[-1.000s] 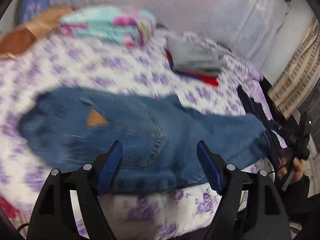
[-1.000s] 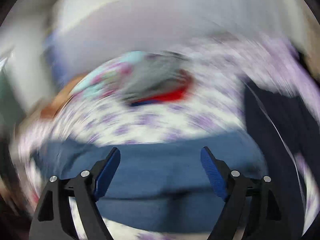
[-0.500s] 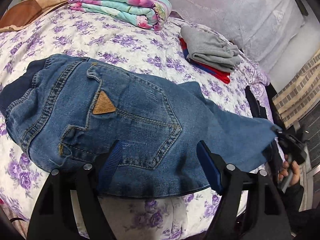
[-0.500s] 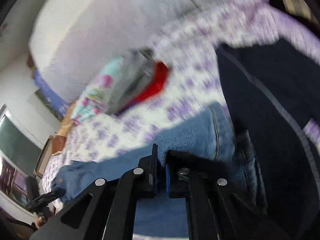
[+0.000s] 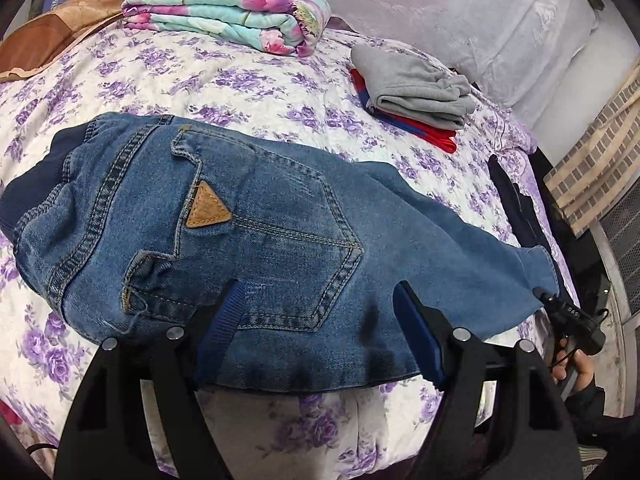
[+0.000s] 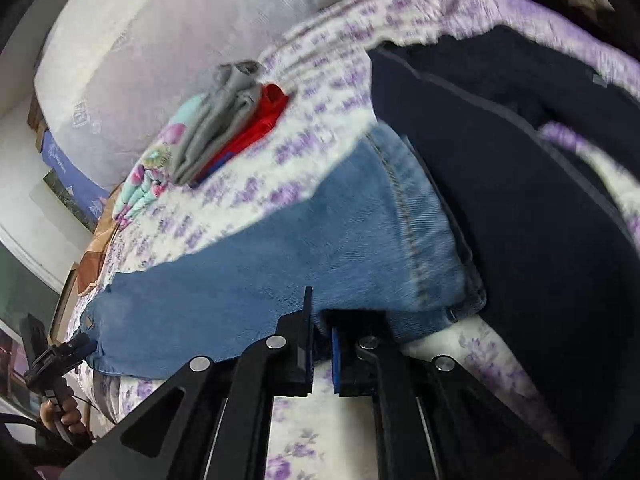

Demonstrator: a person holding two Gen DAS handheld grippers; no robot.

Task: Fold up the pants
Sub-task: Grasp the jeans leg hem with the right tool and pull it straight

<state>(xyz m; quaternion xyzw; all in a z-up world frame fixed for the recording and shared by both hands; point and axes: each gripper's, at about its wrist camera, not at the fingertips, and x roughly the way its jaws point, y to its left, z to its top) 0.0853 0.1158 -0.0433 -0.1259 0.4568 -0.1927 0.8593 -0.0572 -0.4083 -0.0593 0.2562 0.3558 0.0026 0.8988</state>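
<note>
Across the floral bed (image 5: 240, 80), the jeans (image 5: 260, 220) should be drawn taut by the right claw (image 6: 320, 344), clamped on their hem, before the open left claw (image 5: 320, 336) is closed on the seat.

- Bright, even, soft light in both views; no glare.
- Sharp left wrist view, with faint shadow under the jeans (image 5: 248, 236) at the bedspread (image 5: 248, 80) edge.
- Motion-smeared right wrist view, worst on the floral print.
- Strong fisheye bending and black vignette at corners.
</note>
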